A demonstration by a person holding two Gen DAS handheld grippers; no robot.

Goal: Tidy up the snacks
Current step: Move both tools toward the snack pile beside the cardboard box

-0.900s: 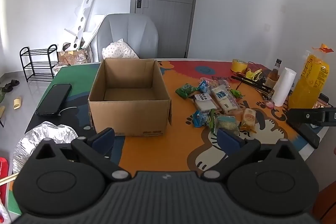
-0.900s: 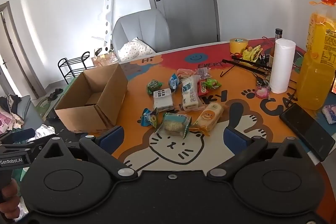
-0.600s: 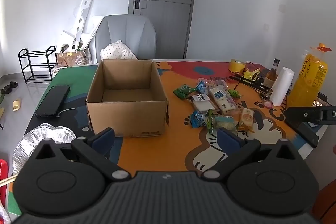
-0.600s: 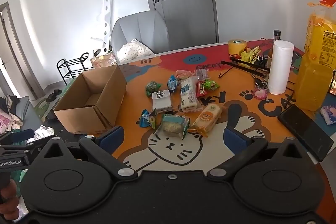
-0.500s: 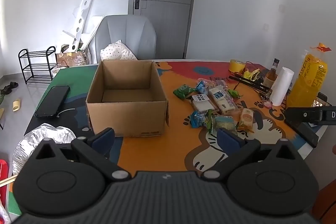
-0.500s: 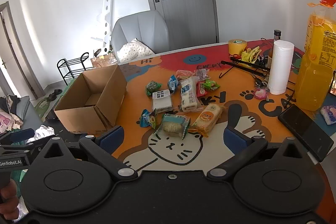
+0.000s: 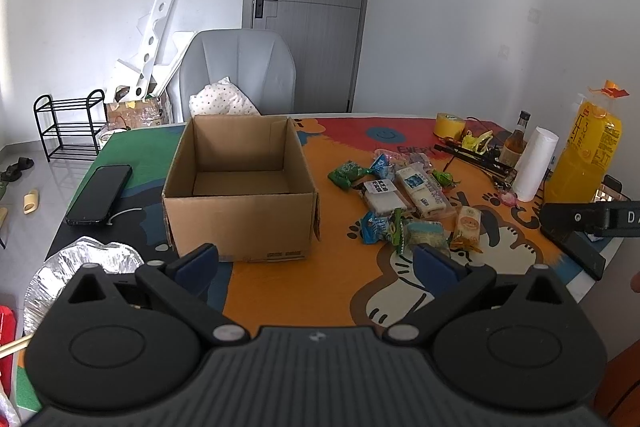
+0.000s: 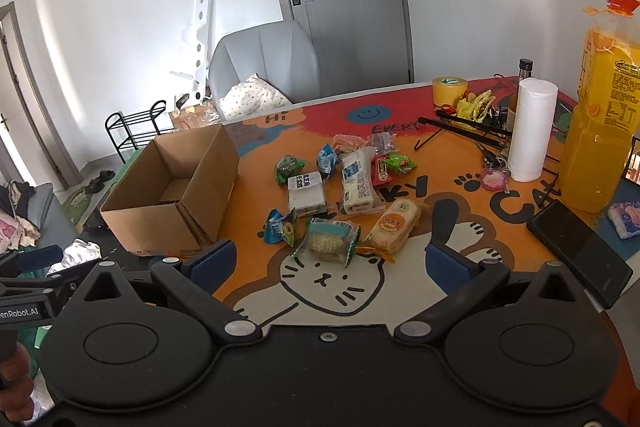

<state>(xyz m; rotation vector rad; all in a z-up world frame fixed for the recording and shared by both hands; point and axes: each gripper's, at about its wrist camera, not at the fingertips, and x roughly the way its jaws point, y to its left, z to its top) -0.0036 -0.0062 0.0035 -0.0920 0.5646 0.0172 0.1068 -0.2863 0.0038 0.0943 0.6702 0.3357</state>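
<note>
Jaws: left gripper (image 7: 316, 261) and right gripper (image 8: 330, 261) both spread wide, empty.
Snacks: crinkly plastic-wrapped snack packets (image 8: 344, 195) loose on the desk, beside the open brown cardboard box (image 7: 240, 183).
Plan: I'd pinch the nearest packet mid-body, not by its slippery seams.

On the far right of my surface (image 8: 400, 131) stand a yellow oil jug (image 8: 596, 131), a white paper roll (image 8: 530, 131) and a tape roll (image 8: 450, 90). A black phone (image 7: 100, 194) lies left, beside crumpled foil (image 7: 80, 267). Behind it I see a grey chair (image 7: 240, 71) holding a dotted pillow (image 7: 222, 101), a black rack (image 7: 66, 129) and a grey door (image 7: 312, 7).
</note>
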